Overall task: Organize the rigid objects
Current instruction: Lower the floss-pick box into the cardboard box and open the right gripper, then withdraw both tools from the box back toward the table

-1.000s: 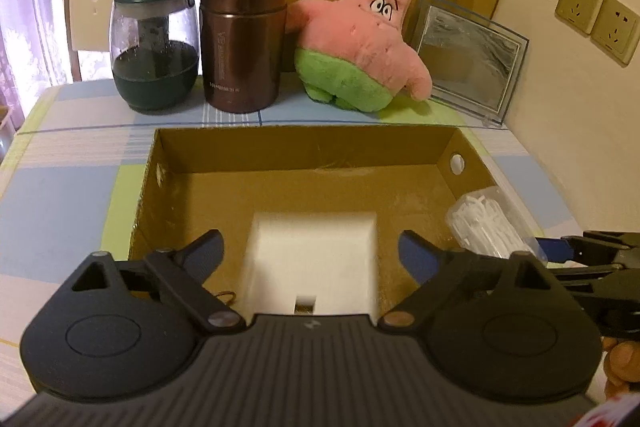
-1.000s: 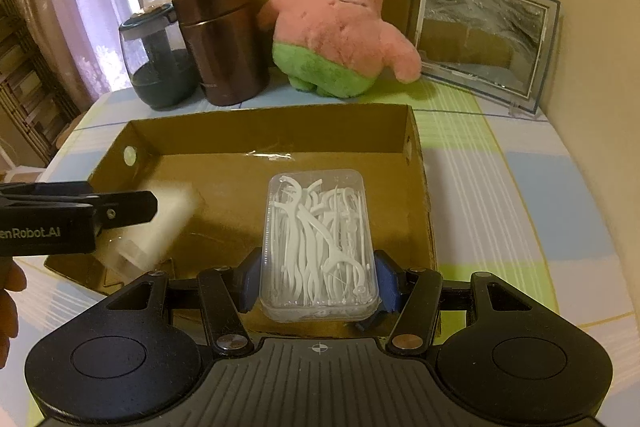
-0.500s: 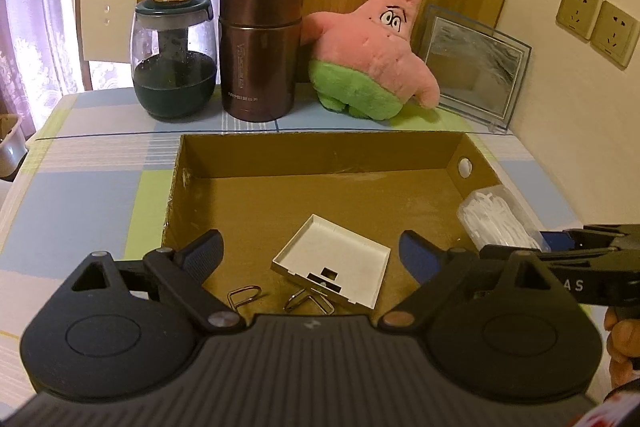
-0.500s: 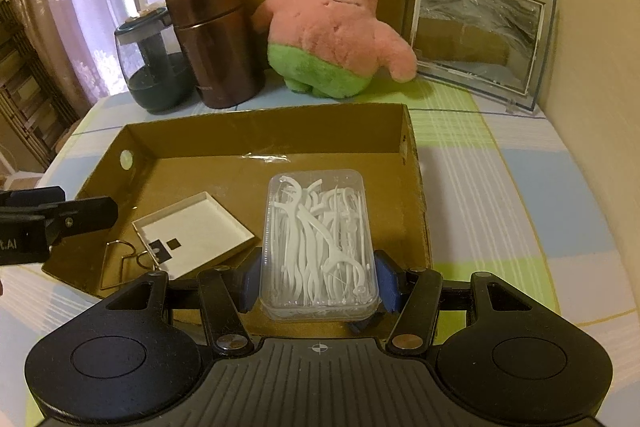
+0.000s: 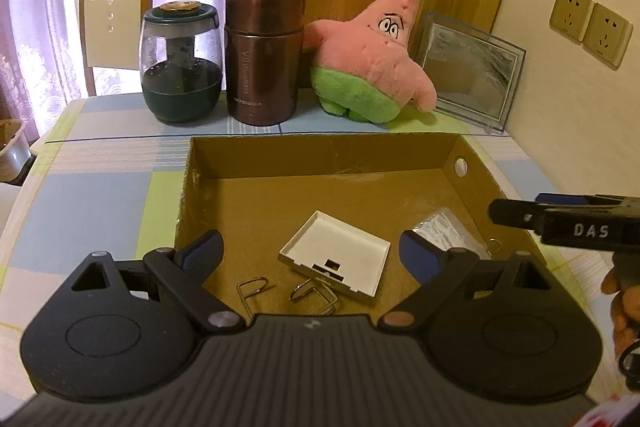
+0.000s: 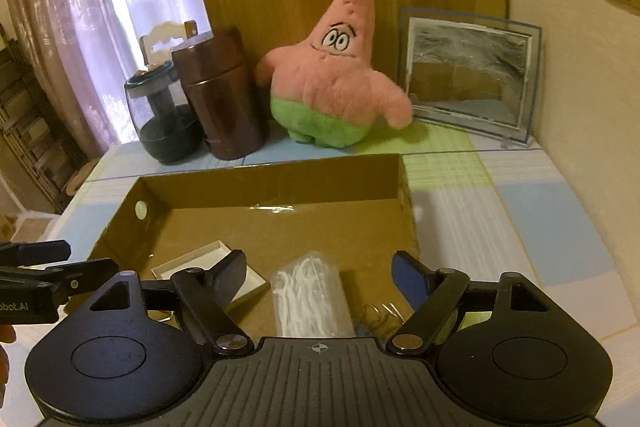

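Left gripper point(image 5: 310, 253) fingers spread wide, gripping nothing, right gripper point(image 6: 318, 273) likewise parted, floss pick box point(image 6: 310, 297) and white tray point(image 5: 335, 258) lying lower centre inside cardboard box point(image 5: 320, 157)

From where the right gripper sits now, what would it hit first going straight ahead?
Most likely the clear box of floss picks lying in the cardboard box, centred between the open fingers of the right gripper. Depth is unclear; a high path might instead reach the far wall.

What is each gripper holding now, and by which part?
Nothing. The left gripper and right gripper are both open; the floss pick box and white tray lie free in the cardboard box.
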Tool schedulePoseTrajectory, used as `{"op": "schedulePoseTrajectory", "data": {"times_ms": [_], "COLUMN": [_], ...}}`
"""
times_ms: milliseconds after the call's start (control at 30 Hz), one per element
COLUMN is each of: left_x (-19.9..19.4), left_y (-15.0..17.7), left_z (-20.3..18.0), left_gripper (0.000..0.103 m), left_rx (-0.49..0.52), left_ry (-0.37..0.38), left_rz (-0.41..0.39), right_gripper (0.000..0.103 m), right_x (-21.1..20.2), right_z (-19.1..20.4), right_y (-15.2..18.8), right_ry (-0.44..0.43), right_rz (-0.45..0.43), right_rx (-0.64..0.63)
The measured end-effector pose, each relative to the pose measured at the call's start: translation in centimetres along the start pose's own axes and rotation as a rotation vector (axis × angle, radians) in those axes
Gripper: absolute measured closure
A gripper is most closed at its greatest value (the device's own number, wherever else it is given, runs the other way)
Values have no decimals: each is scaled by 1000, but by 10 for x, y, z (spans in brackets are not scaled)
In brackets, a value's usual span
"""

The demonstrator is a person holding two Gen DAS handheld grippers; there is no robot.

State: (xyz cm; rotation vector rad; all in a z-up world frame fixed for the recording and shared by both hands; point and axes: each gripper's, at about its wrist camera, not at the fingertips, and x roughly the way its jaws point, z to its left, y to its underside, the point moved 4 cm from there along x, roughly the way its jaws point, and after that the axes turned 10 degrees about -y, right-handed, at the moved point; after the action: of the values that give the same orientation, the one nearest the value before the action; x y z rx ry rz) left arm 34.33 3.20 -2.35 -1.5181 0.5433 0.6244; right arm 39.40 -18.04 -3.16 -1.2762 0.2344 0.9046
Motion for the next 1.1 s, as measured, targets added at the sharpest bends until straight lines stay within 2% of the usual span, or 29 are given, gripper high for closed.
{"op": "schedulePoseTrajectory", "data": {"times_ms": [267,600,1100], "left_x": [-36,-102,-180], "left_y": [19,47,124], "left_z": [1,4,12], "left_gripper": [11,11,11], "left_rx": [11,11,-15], "left_ry": [-18,-39,-69], "left_rz": [-23,-64,-53], "right_gripper": [26,25,24], "right_x": [-42,-111,-178], "right_z": [5,37,76], "right_y": [16,55,144], "right_ry": [4,-43,-68], "right_rz": [-13,-49,-23], "right_rx": [31,42,84]}}
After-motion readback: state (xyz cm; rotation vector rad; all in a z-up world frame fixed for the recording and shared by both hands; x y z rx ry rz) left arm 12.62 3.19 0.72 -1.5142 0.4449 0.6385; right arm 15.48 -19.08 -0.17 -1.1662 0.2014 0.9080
